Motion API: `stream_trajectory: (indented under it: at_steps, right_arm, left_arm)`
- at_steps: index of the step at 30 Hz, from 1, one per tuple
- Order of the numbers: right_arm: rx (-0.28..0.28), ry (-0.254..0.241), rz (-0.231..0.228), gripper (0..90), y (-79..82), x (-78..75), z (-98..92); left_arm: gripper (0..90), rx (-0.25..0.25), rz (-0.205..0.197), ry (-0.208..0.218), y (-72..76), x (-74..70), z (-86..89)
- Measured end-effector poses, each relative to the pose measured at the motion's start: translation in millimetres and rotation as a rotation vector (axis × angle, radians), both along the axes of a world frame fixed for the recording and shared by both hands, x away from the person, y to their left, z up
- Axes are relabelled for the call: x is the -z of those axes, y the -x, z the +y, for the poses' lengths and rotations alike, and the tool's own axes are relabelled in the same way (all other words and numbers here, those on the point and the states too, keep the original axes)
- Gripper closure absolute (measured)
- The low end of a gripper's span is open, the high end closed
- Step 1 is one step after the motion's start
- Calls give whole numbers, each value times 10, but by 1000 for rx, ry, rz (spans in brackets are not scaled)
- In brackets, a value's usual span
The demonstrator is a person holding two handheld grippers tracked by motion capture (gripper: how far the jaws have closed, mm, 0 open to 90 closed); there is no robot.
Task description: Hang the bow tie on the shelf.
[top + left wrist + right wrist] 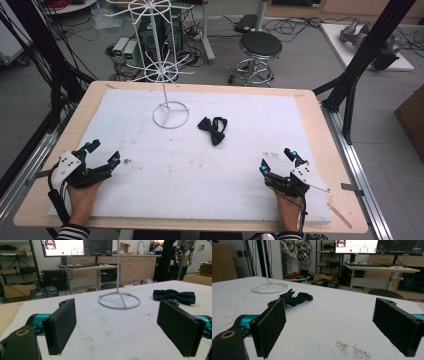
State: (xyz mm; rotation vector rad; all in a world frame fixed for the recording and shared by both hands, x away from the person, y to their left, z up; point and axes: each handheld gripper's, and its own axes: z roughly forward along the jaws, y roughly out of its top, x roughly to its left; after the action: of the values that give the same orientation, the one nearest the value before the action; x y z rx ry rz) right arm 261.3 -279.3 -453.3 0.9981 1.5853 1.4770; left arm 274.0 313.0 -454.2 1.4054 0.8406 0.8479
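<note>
A dark bow tie lies on the white mat, right of the base ring of a white wire rack stand. In the left gripper view the bow tie sits far ahead to the right and the stand's ring straight ahead. In the right gripper view the bow tie lies ahead at the left, the ring behind it. My left gripper rests open at the mat's near left, my right gripper open at the near right. Nothing is between either pair of jaws.
The white mat covers most of a wooden table. The stand's wire arms spread above the table's far side. A black stool stands behind the table. Black frame posts rise at the right.
</note>
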Motion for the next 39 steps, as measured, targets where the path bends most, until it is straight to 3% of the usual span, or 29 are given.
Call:
stream_trajectory:
  at_steps: [26,34,39]
  right_arm:
    - [4,19,5,105,-10,-5,9]
    - [-9,48,79,105,-56,-39,28]
    - [-10,62,87,106,-56,-87,17]
  left_arm:
    - [163,-9,0,-5,2,-1,-5]
    - [164,-14,0,-2,1,-1,-6]
    - [163,-14,4,-2,-1,-2,-6]
